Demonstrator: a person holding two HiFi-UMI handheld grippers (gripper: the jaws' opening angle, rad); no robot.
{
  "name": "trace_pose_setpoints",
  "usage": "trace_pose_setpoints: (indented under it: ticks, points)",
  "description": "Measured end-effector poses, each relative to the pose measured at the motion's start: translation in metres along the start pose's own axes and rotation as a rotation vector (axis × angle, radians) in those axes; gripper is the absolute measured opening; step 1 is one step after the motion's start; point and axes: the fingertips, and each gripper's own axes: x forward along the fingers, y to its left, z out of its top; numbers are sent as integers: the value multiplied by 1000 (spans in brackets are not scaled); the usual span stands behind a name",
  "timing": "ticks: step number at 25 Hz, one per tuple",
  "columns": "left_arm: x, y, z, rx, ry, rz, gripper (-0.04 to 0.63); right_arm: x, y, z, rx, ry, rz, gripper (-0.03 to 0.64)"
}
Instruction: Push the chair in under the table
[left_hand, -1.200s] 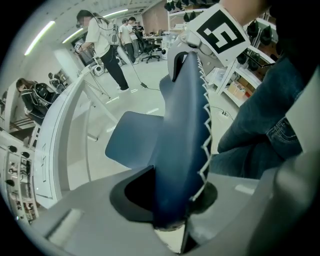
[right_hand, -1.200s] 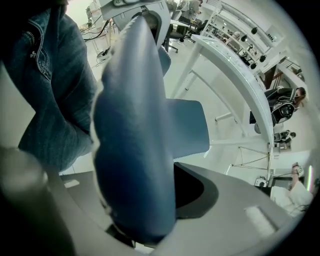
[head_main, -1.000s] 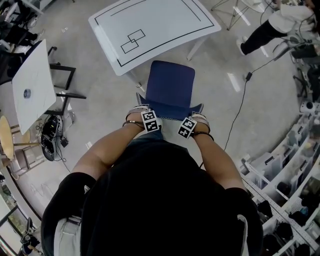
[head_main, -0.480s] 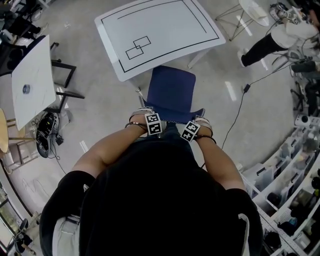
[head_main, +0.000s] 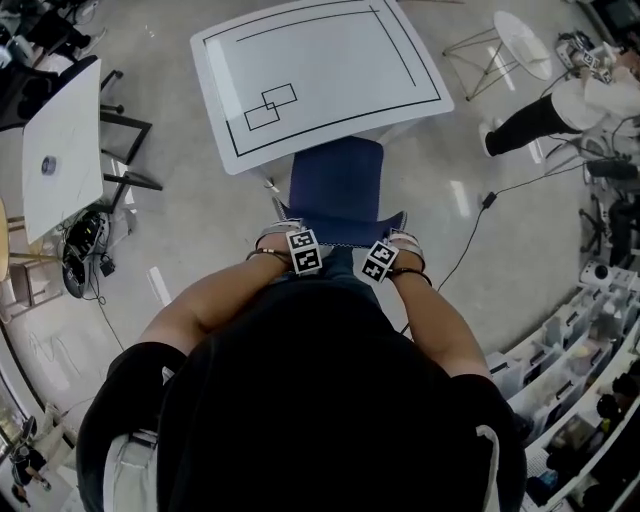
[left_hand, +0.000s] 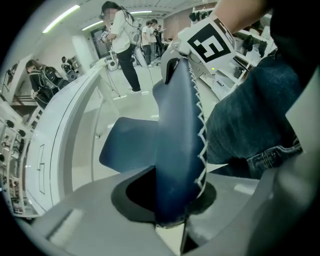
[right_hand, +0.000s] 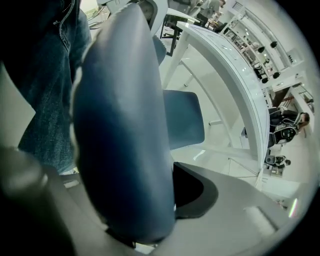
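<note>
Glossy pale-grey floor (head_main: 200, 230) carries: blue chair (head_main: 335, 185), seat's far edge at the near edge of the white counter (head_main: 320, 70) (black line markings on top). Black cable (head_main: 488, 201) right of chair. Second white table (head_main: 65, 150) far left.

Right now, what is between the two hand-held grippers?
The top of the blue chair's backrest runs between the left hand-held gripper and the right hand-held gripper, each clamped on it; the head view shows this.
</note>
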Motion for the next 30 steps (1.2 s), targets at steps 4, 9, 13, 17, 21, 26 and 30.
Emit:
trace_pose_setpoints:
  ticks: [4, 9, 13, 17, 21, 26, 30]
  points:
    - [1, 16, 24, -61, -16, 13, 91, 5, -33, -14, -53, -18, -7, 230]
    - [2, 32, 51, -129, -27, 25, 91, 11, -70, -29, -115, -46, -19, 229]
    - [7, 41, 67, -171, -28, 36, 91, 16, -92, -36, -160, -81, -33, 227]
    - [9, 52, 74, -216, -26, 52, 91, 21, -112, -33, -202, -125, -43, 227]
    - [11, 60, 81, -240, -23, 59, 91, 23, -124, -33, -227, -152, -45, 227]
    - [11, 73, 82, -279, -22, 74, 92, 26, -140, -27, -253, -173, -55, 227]
    - [16, 80, 78, -309, -11, 83, 92, 34, -151, -20, -277, -168, -61, 227]
